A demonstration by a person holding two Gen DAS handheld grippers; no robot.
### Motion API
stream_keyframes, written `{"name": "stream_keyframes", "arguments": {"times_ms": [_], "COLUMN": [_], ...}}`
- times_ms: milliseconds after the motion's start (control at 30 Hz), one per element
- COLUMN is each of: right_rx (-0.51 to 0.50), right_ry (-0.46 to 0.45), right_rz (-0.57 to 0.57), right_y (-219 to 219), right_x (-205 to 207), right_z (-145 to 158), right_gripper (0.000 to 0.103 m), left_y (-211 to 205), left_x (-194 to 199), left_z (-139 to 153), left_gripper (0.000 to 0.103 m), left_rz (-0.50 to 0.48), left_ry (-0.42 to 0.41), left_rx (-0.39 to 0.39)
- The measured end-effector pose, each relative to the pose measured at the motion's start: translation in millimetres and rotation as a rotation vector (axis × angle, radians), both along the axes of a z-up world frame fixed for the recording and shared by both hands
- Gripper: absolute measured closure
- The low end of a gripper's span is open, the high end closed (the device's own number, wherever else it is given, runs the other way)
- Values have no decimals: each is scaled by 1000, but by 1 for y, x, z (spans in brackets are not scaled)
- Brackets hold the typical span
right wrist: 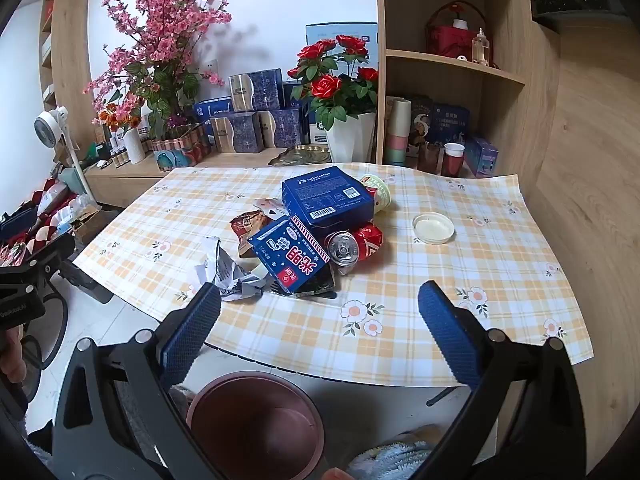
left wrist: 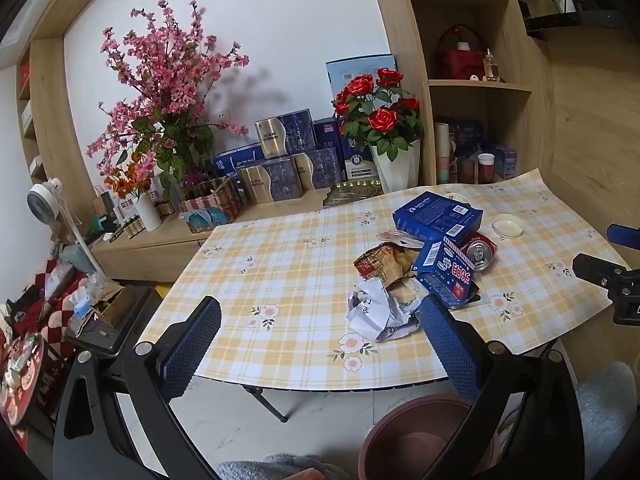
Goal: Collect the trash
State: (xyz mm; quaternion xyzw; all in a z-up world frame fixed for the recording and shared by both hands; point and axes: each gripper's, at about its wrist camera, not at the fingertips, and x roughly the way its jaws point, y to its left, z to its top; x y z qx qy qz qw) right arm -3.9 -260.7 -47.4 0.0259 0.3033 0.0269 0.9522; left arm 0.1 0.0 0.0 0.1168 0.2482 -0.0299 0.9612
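A trash pile sits mid-desk: blue boxes, crumpled paper, and a red can lying on its side, top facing the camera. Both claws, left claw and right claw, hover nearer, fingers apart, empty. A brown bin stands below.

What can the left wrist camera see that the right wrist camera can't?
Only the left wrist view shows the left gripper, open, and the right gripper's black body poking in at the right edge. The green cup is almost hidden there.

Only the right wrist view shows the right gripper, open, the green cup behind the big blue box, and the inside of the brown bin.

Both show the checked tablecloth, the red can, the crumpled paper, the round lid and the red roses.
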Motion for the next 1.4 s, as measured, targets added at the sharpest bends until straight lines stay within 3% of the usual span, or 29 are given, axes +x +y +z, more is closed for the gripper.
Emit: {"name": "stream_keyframes", "arguments": {"times_ms": [1400], "right_rx": [4], "right_ry": [-1], "right_rz": [1], "right_y": [1], "right_x": [0], "right_z": [2], "right_gripper": [6], "left_y": [-4], "left_x": [-2], "left_z": [-2], "left_gripper": [5], "left_rz": [-4], "left_ry": [-3], "left_rx": [-9]}}
